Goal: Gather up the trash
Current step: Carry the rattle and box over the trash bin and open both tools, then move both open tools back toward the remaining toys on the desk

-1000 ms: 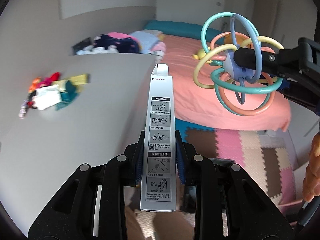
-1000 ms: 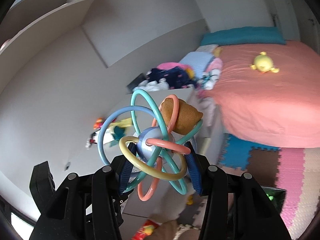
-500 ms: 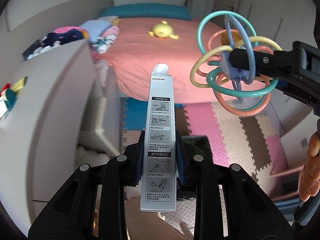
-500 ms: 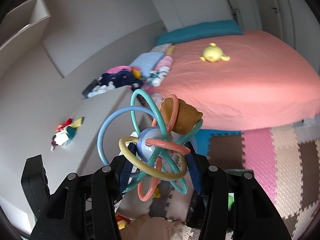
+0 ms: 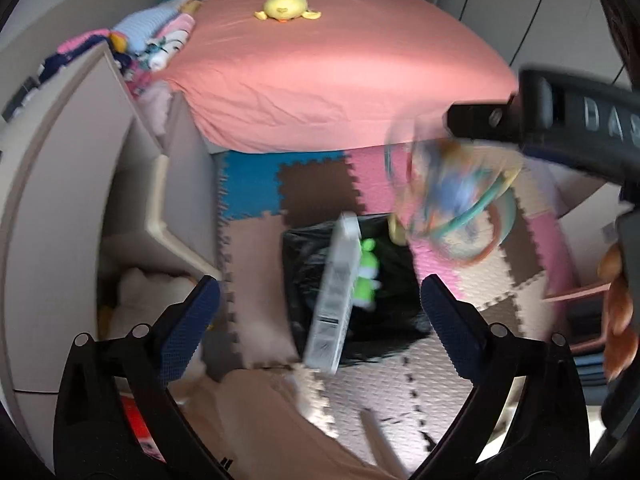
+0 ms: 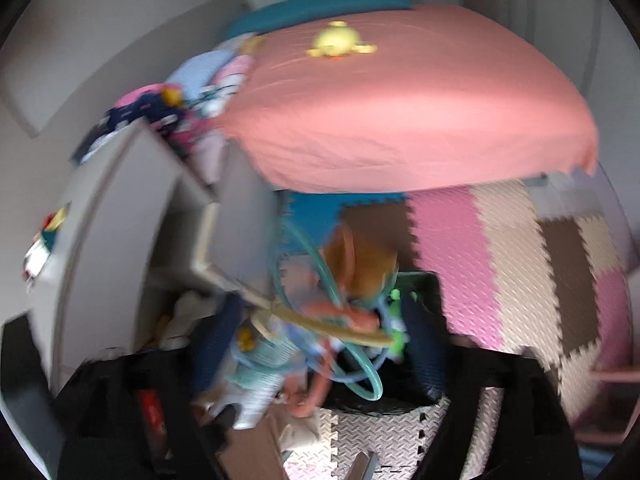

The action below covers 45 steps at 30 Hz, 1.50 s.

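The left gripper (image 5: 318, 312) has just been opening and its jaws now stand wide apart, the blue pads clear of the white carton (image 5: 334, 296). The carton is loose between them, tilted and blurred, touching neither pad, and it sits in the view over the mouth of the black bin bag (image 5: 304, 252) on the floor. Inside the bag lies a bright green toy (image 5: 366, 272).

The right gripper (image 6: 320, 344) has also just been opening; its dark pads stand apart on either side of the ring rattle (image 6: 340, 316), a tangle of teal, coral, yellow and blue loops around a pale ball. The picture is too smeared to tell whether a pad is touching the rattle. A brown lump (image 6: 360, 264) is caught among the loops. In the left wrist view the same rattle (image 5: 452, 204) shows blurred just below the right gripper's black body, up and to the right of the bag, with a hand (image 5: 618, 308) at the right edge.

Around the bag the floor is covered with foam puzzle mats (image 5: 400, 392) in blue, brown, pink and cream. A beige cabinet (image 5: 72, 184) stands to the left. Beyond it lies the bed with a coral sheet (image 5: 328, 76), a yellow plush duck (image 5: 284, 4) near its far end, and folded clothes (image 5: 160, 40) heaped at its left side.
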Tool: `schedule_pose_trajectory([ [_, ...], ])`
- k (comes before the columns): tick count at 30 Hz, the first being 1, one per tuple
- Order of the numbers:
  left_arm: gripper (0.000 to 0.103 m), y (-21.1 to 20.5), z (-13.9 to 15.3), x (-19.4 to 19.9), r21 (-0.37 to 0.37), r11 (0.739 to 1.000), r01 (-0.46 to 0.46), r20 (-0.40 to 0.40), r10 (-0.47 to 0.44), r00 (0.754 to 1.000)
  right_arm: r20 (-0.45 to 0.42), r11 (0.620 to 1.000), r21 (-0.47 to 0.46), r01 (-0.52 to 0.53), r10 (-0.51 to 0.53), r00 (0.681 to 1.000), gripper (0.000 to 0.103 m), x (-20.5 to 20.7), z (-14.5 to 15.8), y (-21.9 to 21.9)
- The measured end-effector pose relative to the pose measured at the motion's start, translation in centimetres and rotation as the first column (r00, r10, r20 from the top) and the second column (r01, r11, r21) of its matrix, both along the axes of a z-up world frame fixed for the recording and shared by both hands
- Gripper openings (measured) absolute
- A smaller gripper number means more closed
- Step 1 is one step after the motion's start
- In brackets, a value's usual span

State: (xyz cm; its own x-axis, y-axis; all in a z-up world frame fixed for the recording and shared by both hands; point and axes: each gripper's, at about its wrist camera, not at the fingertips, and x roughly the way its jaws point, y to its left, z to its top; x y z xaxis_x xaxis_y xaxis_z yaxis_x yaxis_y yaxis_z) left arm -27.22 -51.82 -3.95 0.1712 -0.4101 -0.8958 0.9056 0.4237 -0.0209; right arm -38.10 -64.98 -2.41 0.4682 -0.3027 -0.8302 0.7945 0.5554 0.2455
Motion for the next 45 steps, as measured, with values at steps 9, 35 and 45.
schedule_pose_trajectory([
  [9,0.097,0.4,-0.5,1.8,0.002,0.999,-0.054,-0.036,0.054,0.998,0.008,1.0,-0.007,0.022,-0.022,1.0,0.089,-0.3,0.0,-0.6],
  [35,0.097,11.5,6.9,12.9,-0.125,0.943,-0.308,0.0,0.311,0.951,0.13,0.933,-0.128,-0.338,0.353,0.927,0.089,15.2,7.8,9.7],
  [45,0.097,21.5,9.4,21.7,-0.158,0.856,-0.493,0.05,0.506,0.861,0.103,0.846,-0.168,-0.506,0.525,0.845,0.089,25.6,9.6,16.6],
])
